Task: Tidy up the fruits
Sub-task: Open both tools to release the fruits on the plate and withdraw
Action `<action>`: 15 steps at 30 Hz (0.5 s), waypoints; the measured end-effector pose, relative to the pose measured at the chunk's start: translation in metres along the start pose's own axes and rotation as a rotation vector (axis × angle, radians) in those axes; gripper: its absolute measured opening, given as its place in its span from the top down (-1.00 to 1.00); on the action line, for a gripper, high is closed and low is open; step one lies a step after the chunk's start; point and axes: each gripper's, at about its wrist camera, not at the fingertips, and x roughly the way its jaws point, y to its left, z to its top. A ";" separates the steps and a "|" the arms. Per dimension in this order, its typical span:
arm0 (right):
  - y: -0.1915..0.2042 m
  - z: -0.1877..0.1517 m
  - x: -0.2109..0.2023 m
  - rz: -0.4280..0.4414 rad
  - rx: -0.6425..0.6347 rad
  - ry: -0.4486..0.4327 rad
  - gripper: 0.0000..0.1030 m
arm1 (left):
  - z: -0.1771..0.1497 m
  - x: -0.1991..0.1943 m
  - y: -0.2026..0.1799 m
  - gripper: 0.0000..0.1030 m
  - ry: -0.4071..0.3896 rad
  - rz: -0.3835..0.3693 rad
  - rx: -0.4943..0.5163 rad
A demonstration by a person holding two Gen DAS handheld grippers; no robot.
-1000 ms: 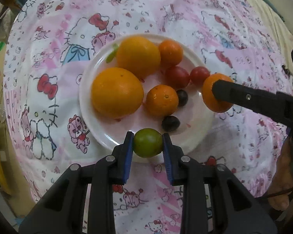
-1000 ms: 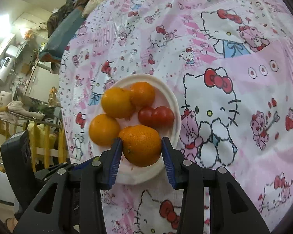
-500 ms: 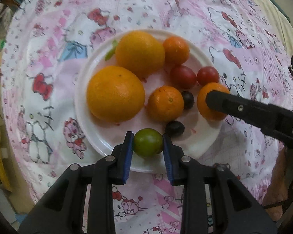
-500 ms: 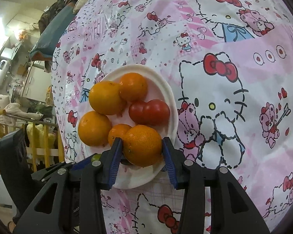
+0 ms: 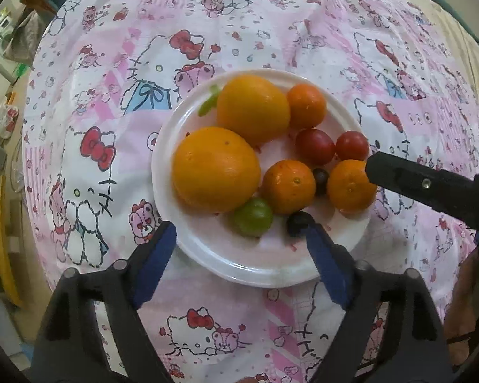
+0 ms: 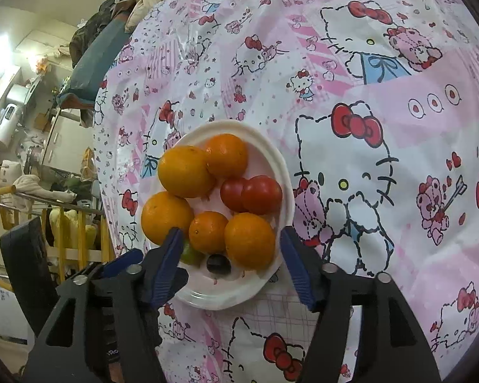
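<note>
- Left tool point(image 5: 239, 242) is spreading its blue-padded jaws; the small round green fruit point(image 5: 253, 217) lies loose on the white round plate point(image 5: 255, 271), touching nothing of the tool.
- Right tool point(image 6: 228, 255) is likewise opening around the small orange mandarin point(image 6: 249, 241), which rests on the plate's near side.
- Step in hand, as I judge it: releasing both fruits.
- Next: lift both tools clear without nudging the pile.
</note>
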 end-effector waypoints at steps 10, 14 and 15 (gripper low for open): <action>0.006 0.005 -0.026 -0.011 -0.018 -0.073 -0.89 | -0.010 -0.027 0.003 -0.59 -0.071 -0.035 -0.023; 0.009 0.003 -0.047 0.004 -0.027 -0.129 -0.91 | -0.016 -0.047 0.013 -0.59 -0.144 -0.033 -0.043; 0.011 0.002 -0.051 0.001 -0.035 -0.141 -0.91 | -0.016 -0.049 0.014 -0.59 -0.153 -0.031 -0.047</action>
